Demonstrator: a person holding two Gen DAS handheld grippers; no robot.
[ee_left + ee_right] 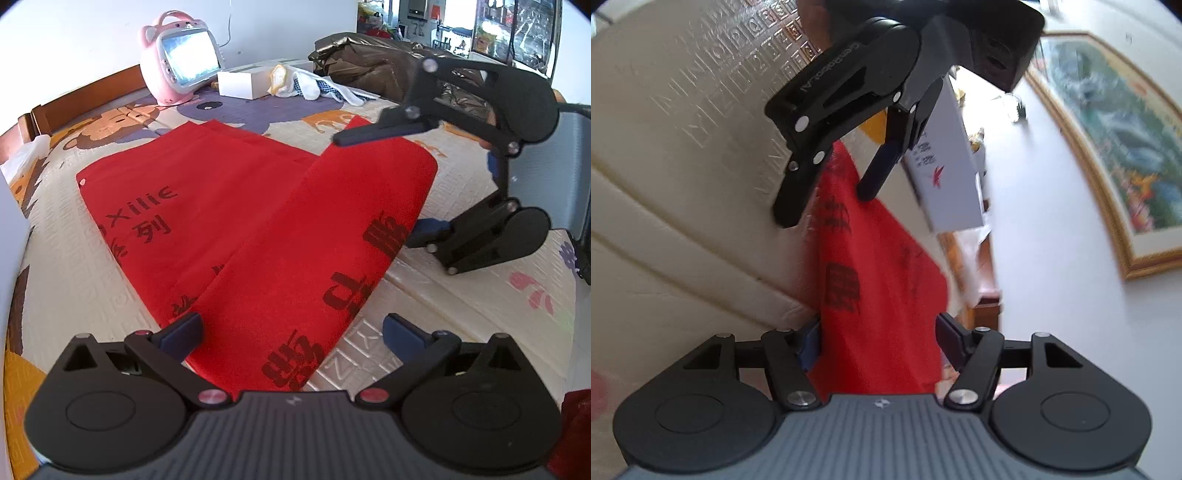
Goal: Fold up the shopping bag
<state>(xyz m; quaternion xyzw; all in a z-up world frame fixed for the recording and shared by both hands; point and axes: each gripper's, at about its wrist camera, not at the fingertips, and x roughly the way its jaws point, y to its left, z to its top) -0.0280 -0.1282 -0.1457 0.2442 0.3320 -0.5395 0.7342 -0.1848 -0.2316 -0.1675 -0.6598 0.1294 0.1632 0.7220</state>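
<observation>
While the red shopping bag (236,229) lies flat on the patterned play mat (461,295), one fold is already in: its right part is turned over w/ a diagonal edge, so a top layer w/ dark print overlaps the layer beneath. Bag sits mid-mat, its far edge well short of the pink toy screen (181,59) and white box (247,83) at the far side.

Left gripper (291,334) hovers at the near corner, fingers wide apart, nothing pinched. Right gripper (373,184) is at the bag's right edge, fingers apart; the right wrist view shows red fabric between them but pads don't look pressed on it, so prob. released.

Judgement: approx. partway. Still a wide, loose shape; more folds needed to get a compact packet.
</observation>
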